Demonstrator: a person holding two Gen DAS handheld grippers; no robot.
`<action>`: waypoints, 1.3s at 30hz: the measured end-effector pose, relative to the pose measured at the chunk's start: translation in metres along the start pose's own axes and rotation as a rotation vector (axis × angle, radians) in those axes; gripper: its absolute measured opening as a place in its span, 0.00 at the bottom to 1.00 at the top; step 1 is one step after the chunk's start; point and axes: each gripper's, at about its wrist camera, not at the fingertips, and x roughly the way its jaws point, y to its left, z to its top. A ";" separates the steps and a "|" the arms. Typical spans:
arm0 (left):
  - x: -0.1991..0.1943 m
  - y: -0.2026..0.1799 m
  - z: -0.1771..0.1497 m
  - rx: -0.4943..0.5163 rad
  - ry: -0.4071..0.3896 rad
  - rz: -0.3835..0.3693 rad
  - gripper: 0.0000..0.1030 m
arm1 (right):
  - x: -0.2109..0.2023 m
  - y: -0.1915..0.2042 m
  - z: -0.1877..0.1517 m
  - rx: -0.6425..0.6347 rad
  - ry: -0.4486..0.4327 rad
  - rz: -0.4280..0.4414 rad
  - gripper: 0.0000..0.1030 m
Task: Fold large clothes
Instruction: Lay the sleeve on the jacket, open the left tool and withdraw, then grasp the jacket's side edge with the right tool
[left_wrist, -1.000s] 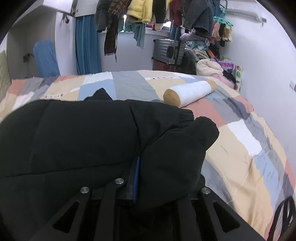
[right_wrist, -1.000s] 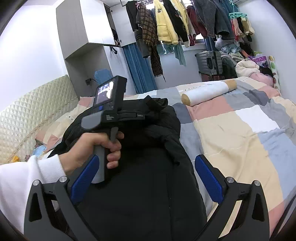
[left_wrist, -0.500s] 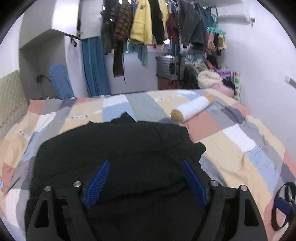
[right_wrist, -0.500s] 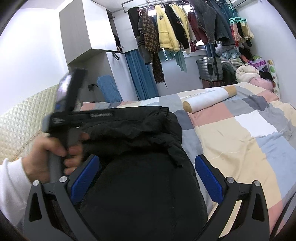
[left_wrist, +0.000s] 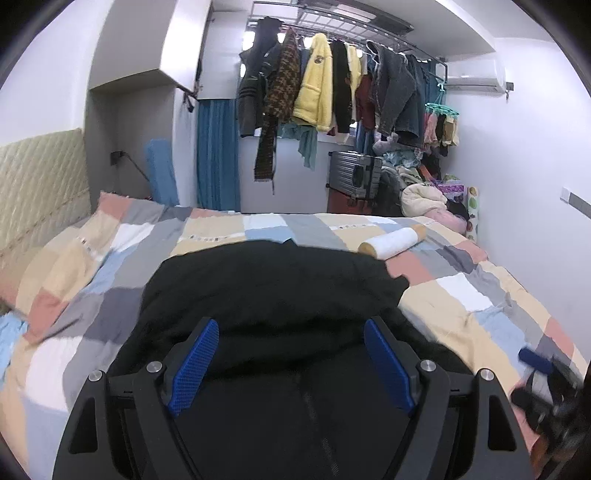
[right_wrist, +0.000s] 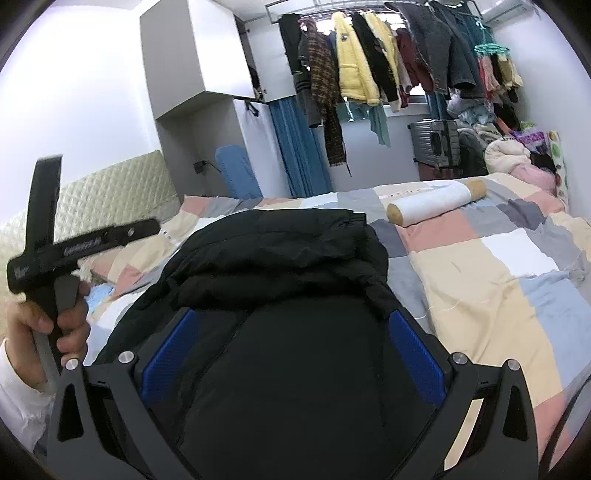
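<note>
- A bed (left_wrist: 480, 295) covered by a patchwork quilt in peach, grey, white and pale blue squares was seen filling most of the room.
- A quilted cream headboard (left_wrist: 40, 184) was set against the left wall.
- A white roll with tan ends (right_wrist: 436, 202) was laid on the far part of the quilt.
- Coats and jackets were hung from a ceiling rack (left_wrist: 332, 26), a yellow fleece (left_wrist: 314, 85) among them.
- A blue curtain (left_wrist: 218, 155) was hung below a white cabinet (right_wrist: 192, 55).
- A grey suitcase (left_wrist: 354, 173) was stood by piled clothing in the far corner.
- An air conditioner (left_wrist: 474, 75) was mounted high on the white wall.
</note>
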 end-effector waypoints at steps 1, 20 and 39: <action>-0.004 0.005 -0.007 0.000 -0.008 0.011 0.78 | -0.001 0.003 0.000 -0.010 -0.001 0.000 1.00; 0.008 0.085 -0.070 -0.142 -0.006 0.117 0.78 | 0.103 -0.014 0.083 0.010 0.074 -0.058 0.99; 0.040 0.073 -0.083 -0.149 0.029 0.068 0.78 | 0.217 -0.073 0.061 -0.035 0.165 -0.070 0.34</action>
